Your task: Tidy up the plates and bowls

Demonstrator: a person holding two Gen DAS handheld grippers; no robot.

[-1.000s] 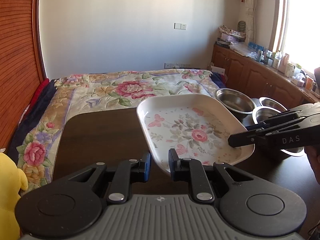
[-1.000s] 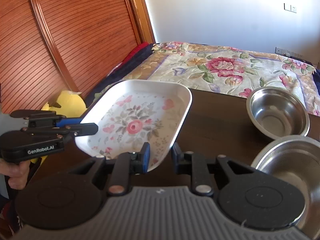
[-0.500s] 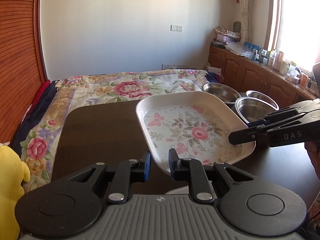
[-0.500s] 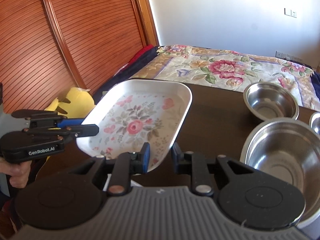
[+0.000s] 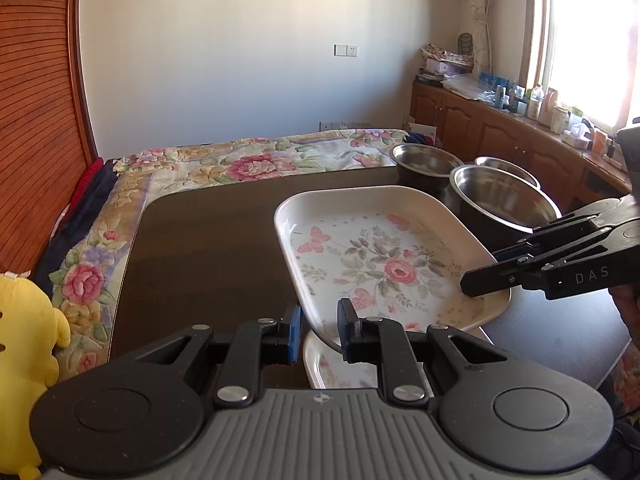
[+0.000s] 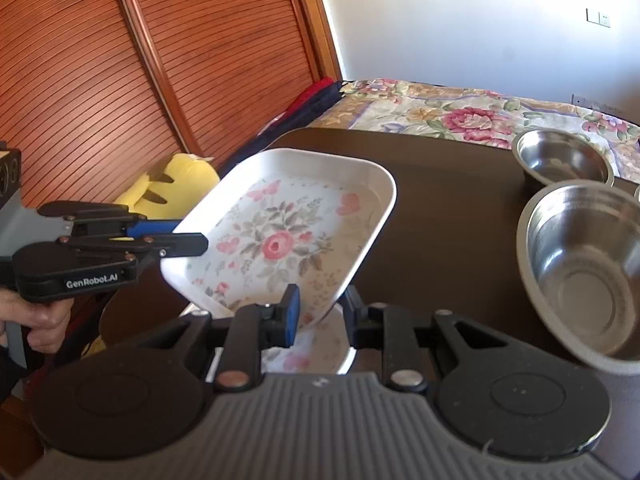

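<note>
From the left wrist, the left gripper (image 5: 318, 330) is clamped narrowly on the near rim of a white rectangular floral tray (image 5: 384, 256), which is lifted off the dark brown table (image 5: 208, 248). Under the tray, just past the fingertips, part of a second floral plate (image 5: 340, 368) shows, mostly hidden. To the right, the right gripper (image 5: 466, 282) pinches the tray's far corner. Beyond it stand three stainless steel bowls (image 5: 504, 200), the farthest partly hidden.

From the right wrist, the right gripper (image 6: 320, 312) is closed tight on the tray's (image 6: 288, 232) near edge. The left gripper (image 6: 202, 242), at left, bites the opposite rim; a hand (image 6: 36, 320) holding it is cut off. The lower plate (image 6: 312, 354) is largely covered.
</note>
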